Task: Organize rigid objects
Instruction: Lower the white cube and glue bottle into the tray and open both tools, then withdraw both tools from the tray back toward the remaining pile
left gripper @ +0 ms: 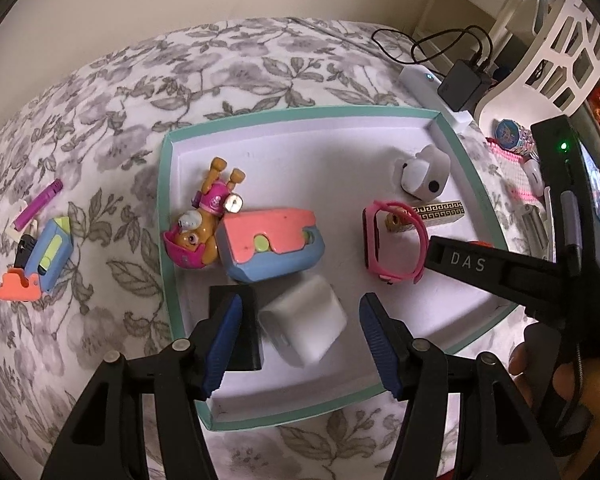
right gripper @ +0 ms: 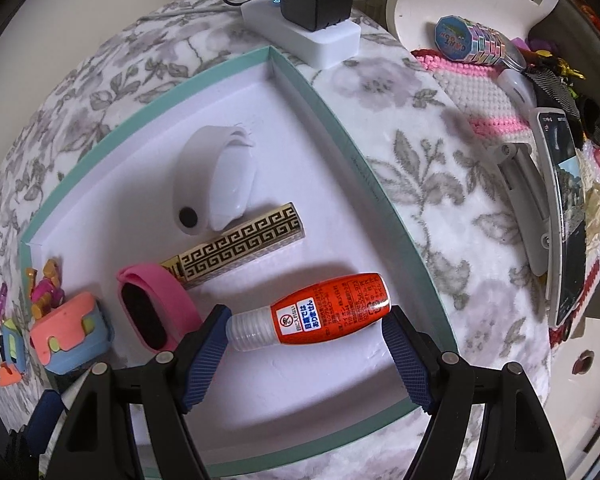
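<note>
A teal-rimmed white tray [left gripper: 164, 200] lies on a floral blanket. My left gripper [left gripper: 302, 340] is open over its near part. A blurred white cube [left gripper: 304, 324] sits between the blue pads, touching neither, and a black block [left gripper: 244, 320] is behind the left pad. Further in are a pink pup toy [left gripper: 204, 224], a pink-and-blue toy [left gripper: 272, 244], a pink watch [left gripper: 392, 240], a white band [left gripper: 424, 176] and a gold patterned box [left gripper: 440, 212]. My right gripper [right gripper: 306, 318] is shut lengthwise on an orange bottle [right gripper: 324, 308] over the tray's [right gripper: 340, 120] right side.
Left of the tray lie a purple pen [left gripper: 38, 204], a blue toy [left gripper: 50, 256] and an orange piece [left gripper: 16, 290]. A power strip with a black adapter [right gripper: 312, 20] is behind it. To the right are a grey clip [right gripper: 524, 208], a phone [right gripper: 564, 220] and a white chair [left gripper: 560, 60].
</note>
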